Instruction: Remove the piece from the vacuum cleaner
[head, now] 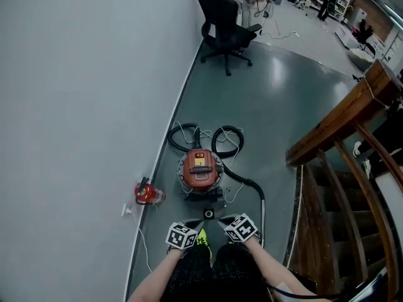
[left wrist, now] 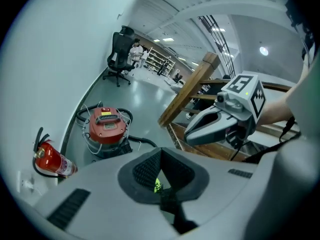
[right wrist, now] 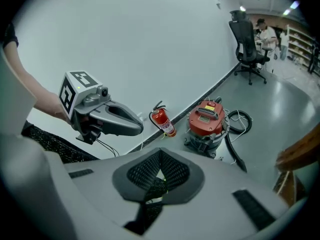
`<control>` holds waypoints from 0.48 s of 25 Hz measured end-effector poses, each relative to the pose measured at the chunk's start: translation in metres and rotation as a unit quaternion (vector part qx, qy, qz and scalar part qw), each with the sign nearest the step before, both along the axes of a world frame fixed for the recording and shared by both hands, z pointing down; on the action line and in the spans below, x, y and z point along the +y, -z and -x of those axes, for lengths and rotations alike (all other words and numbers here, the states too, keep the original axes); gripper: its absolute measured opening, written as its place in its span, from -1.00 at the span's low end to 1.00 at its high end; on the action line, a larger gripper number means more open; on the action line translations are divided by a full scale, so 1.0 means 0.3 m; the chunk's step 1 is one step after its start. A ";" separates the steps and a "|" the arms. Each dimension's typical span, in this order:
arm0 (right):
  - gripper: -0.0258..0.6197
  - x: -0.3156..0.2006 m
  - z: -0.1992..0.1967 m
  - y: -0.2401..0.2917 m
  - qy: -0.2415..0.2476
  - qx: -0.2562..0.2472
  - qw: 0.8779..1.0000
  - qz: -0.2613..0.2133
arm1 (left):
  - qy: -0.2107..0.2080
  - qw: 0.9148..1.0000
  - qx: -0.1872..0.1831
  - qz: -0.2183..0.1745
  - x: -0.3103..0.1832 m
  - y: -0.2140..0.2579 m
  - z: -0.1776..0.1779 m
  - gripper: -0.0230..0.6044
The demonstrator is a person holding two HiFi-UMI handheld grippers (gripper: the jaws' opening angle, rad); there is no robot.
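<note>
Vacuum cleaner (head: 200, 172): a red-topped canister standing on the grey floor (head: 277, 93) just beside the wall (head: 82, 106). Its black hose (head: 227, 137) is coiled behind it and runs on into a wand (head: 262, 214) lying along the floor. Nothing appears detached, so the task reads as not yet begun, and which piece is meant cannot be told. A red fire extinguisher (head: 148, 193) lies near the wall to its left.

Left claw (left wrist: 160, 164) and right claw (right wrist: 160, 166): both are fully closed, pads together and gripping nothing. They are held side by side over the person's lap, apart from the canister. Approach, grasp and removal all remain.

Beyond are an office chair (head: 225, 27) and a wooden stair rail (head: 340, 124).
</note>
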State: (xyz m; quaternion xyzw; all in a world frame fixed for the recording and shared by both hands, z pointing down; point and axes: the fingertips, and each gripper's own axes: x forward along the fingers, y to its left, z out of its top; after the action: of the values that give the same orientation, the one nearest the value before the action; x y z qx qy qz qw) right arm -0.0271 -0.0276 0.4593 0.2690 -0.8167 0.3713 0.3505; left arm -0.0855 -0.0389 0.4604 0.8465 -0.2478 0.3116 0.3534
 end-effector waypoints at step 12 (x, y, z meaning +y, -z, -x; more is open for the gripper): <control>-0.87 -0.023 0.021 0.129 -0.034 -0.021 0.999 -0.016 | 0.000 1.000 0.010 -0.011 0.010 0.120 0.056 -0.90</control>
State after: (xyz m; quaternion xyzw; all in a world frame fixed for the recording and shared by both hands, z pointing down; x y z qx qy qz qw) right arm -0.0335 -0.0346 0.4208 0.2943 -0.8199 0.3756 0.3162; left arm -0.1024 -0.0358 0.4243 0.8534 -0.2482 0.3004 0.3461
